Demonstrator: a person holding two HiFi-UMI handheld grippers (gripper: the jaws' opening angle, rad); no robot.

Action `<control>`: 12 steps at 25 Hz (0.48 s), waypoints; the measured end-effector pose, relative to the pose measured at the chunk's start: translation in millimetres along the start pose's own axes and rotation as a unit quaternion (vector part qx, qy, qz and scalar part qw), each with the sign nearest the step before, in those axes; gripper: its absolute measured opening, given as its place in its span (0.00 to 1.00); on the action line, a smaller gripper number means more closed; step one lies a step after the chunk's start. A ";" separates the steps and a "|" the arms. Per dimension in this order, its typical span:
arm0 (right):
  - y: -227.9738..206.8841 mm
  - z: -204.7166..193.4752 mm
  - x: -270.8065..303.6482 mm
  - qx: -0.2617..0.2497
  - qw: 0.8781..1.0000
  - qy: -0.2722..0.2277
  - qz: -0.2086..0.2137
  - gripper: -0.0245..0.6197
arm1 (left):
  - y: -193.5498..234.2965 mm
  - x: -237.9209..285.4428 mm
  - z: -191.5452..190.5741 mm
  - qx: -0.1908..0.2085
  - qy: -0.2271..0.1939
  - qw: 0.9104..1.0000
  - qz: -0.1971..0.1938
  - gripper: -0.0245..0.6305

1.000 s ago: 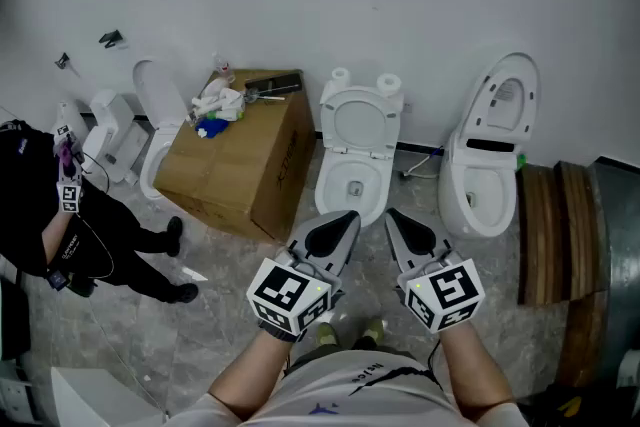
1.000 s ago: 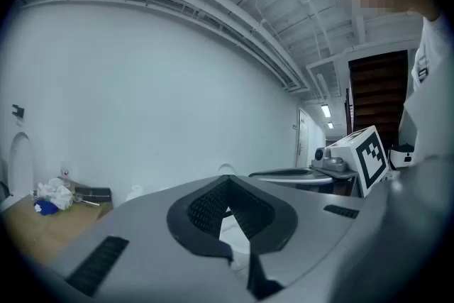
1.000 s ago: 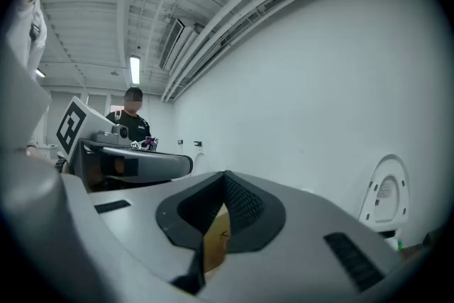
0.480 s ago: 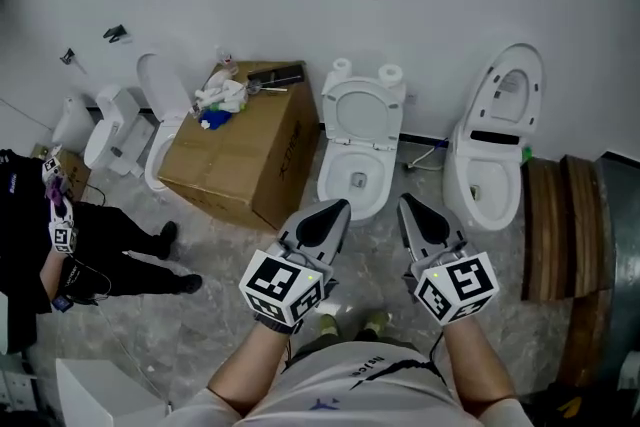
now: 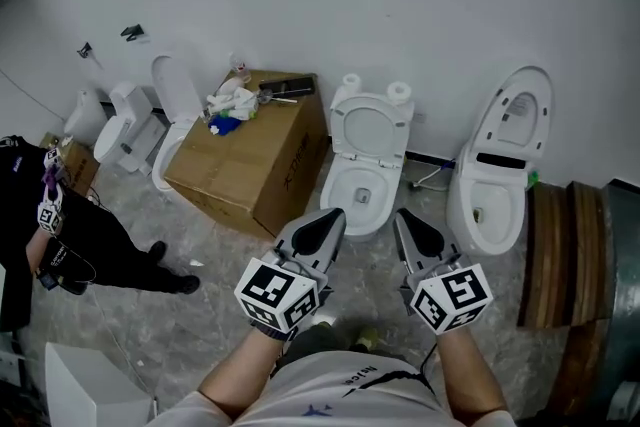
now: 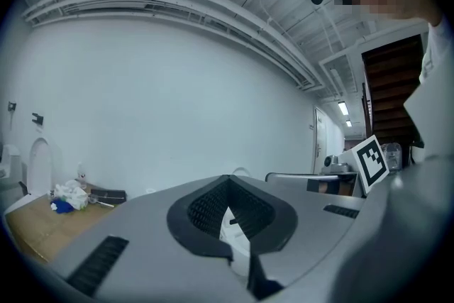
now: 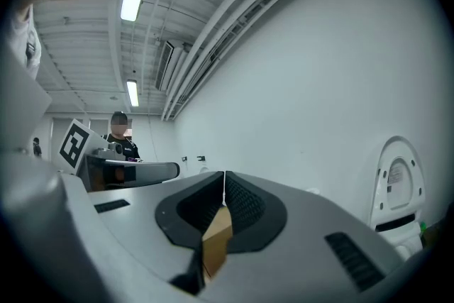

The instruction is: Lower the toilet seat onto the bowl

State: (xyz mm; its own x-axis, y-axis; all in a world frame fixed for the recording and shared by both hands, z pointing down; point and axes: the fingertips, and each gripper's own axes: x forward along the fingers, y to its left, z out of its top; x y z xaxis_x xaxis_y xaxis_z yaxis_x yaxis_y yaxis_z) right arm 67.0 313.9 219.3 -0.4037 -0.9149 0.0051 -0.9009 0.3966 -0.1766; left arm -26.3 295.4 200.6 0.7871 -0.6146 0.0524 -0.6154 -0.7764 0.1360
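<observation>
White toilet seat (image 5: 343, 127) stands raised; left tool (image 5: 333, 216), right tool (image 5: 403, 217) closed.

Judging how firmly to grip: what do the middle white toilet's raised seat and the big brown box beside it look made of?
Raised white toilet seat: smooth and glossy, probably moulded plastic. Big brown box: matt cardboard, judging by its folded edges and printed side.

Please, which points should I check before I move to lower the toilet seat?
1. Seat above the middle bowl raised: ok.
2. Left hand-held gripper empty: ok.
3. Right hand-held gripper empty: ok.
4. Jaws apart to take the seat: not ok, both shut.
5. Grippers at the seat: not ok, short of that bowl.
6. Cardboard box apart from this toilet: cannot tell.
</observation>
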 end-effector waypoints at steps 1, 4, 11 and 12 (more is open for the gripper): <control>-0.8 -1.4 -0.2 0.000 1.000 0.002 0.002 0.06 | 0.1 1.7 -1.0 0.000 0.000 1.000 0.002 0.05; -4.6 -2.6 2.9 -0.008 1.000 0.007 0.005 0.06 | 3.9 9.6 -0.1 -0.001 -0.002 1.000 0.004 0.05; -26.3 -14.1 22.4 -0.001 1.000 0.021 -0.017 0.06 | 22.1 34.9 -11.4 -0.007 0.004 1.000 0.000 0.05; -28.8 -15.8 28.7 -0.003 1.000 0.025 -0.017 0.06 | 27.8 39.8 -12.5 -0.009 0.005 1.000 -0.001 0.05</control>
State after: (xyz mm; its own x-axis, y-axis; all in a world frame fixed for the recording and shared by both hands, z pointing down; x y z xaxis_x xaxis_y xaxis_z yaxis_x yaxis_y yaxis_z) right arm 78.9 277.4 240.1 -0.3792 -0.9234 0.0594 -0.9156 0.3652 -0.1685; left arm -11.5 251.1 218.8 0.7893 -0.6109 0.0620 -0.6123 -0.7755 0.1538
